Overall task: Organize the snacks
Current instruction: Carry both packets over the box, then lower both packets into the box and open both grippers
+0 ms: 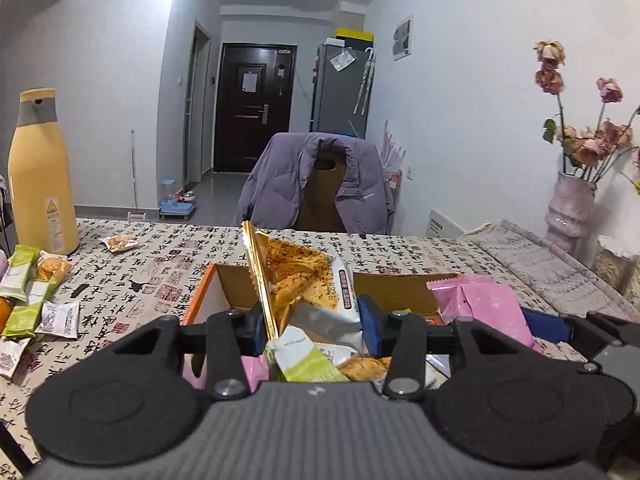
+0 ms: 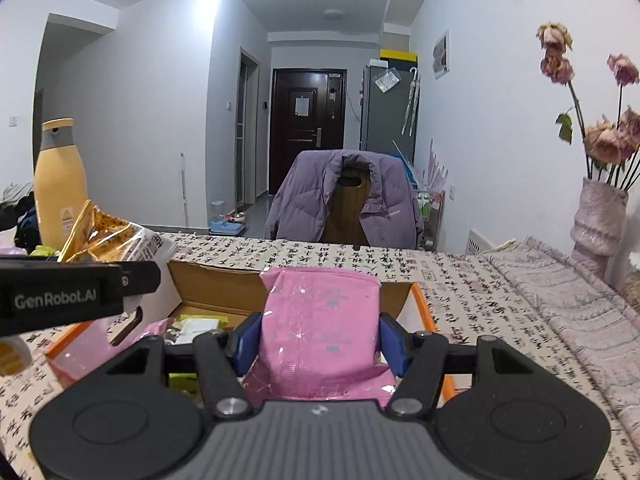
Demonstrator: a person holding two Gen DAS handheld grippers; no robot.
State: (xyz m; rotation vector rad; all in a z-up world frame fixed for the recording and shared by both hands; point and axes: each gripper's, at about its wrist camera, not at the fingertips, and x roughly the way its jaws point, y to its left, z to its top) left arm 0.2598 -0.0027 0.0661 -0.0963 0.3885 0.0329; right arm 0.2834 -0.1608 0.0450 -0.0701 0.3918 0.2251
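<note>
Clamping a crinkly gold-edged snack packet (image 1: 304,280) at lower centre, the left gripper (image 1: 312,320) holds it over the open cardboard box (image 1: 400,290). The right gripper (image 2: 320,344) pinches a glossy pink pouch (image 2: 320,320), frame centre. Farther back, upper left, a smooth yellow bottle (image 1: 38,176) stands on the printed tablecloth (image 1: 160,264).

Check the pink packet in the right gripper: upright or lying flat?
Upright. The pink packet stands on end between the right gripper's blue fingers, its crimped top edge uppermost, above the cardboard box.
</note>
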